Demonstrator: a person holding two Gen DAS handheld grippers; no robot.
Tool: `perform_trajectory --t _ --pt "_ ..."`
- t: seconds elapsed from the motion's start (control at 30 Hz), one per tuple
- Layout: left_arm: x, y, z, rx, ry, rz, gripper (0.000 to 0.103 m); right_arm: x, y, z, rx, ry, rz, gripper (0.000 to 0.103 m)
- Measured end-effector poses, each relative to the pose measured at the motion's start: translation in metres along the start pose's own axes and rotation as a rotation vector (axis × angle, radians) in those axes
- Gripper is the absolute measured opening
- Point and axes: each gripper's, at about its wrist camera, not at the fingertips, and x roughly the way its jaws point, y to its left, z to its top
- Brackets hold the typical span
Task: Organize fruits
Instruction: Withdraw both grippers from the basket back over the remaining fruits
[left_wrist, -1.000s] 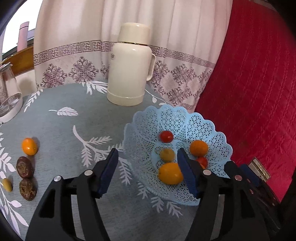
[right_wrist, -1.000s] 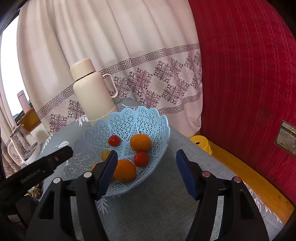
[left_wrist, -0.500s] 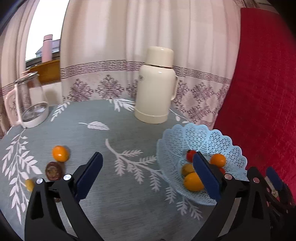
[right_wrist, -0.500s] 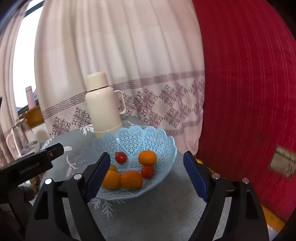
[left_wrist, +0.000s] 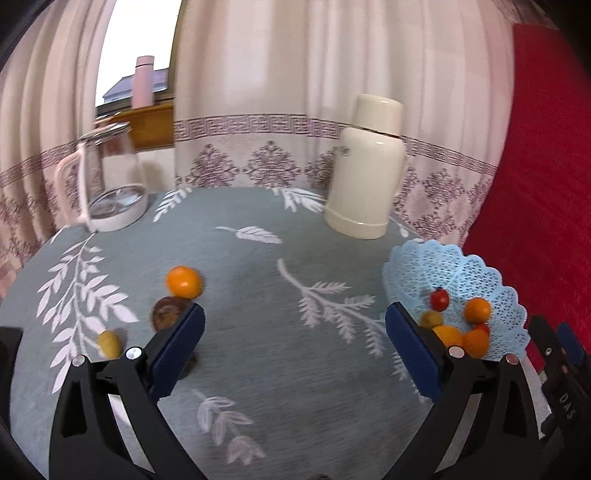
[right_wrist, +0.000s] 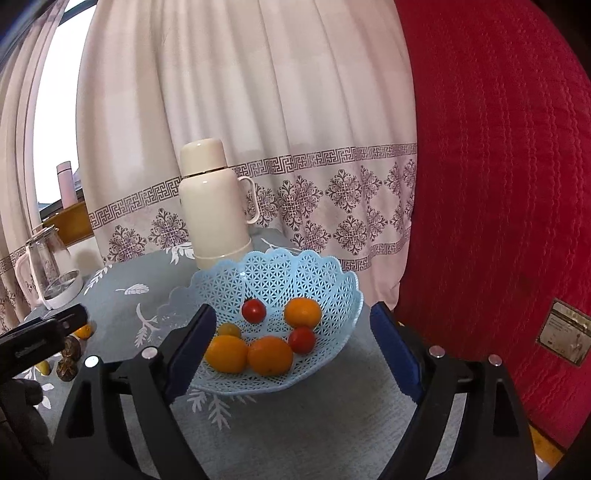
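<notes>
In the left wrist view, the left gripper (left_wrist: 293, 328) fills the bottom of the frame with its fingers (left_wrist: 177, 345) spread wide and nothing between them; they opened within the last second and have held wide since. Past them lies the counter (left_wrist: 236, 332), covered in a grey-blue cloth with white leaf prints. At centre left sit loose fruits: an orange (left_wrist: 184, 282), a dark brown wrinkled fruit (left_wrist: 168, 314) just below it and partly behind the left finger, and a small yellow fruit (left_wrist: 109, 343) further to the lower left. At the right edge stands the light blue lattice basket (left_wrist: 476, 275), holding several orange and red fruits. A cream thermos (left_wrist: 367, 184) stands upright at upper right, and a glass kettle (left_wrist: 107, 181) at upper left, both before a patterned curtain.

In the right wrist view, the right gripper (right_wrist: 293, 341) points at the basket (right_wrist: 280, 273) in the middle of the frame. Its fingers (right_wrist: 192, 341) have just been opening and stand spread, gripping nothing; the basket lies beyond them. Inside are two red tomatoes (right_wrist: 254, 310), three orange fruits (right_wrist: 303, 312) and a smaller yellowish one. The other gripper shows at the lower left edge, near the loose fruits.
</notes>
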Motion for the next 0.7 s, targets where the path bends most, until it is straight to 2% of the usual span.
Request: perform_trajectory --t 0.43,0.7 --pt "-0.017 0.074 -0.017 -0.082 0.008 0.141 0.100 -0.001 0.000 -0.001 -0.005 0.009 0.014 0.085" --pt "-0.028 0.128 -0.027 -0.165 0.018 0.232 0.100 0.000 0.005 -0.002 -0.029 0.016 0.028 0.085"
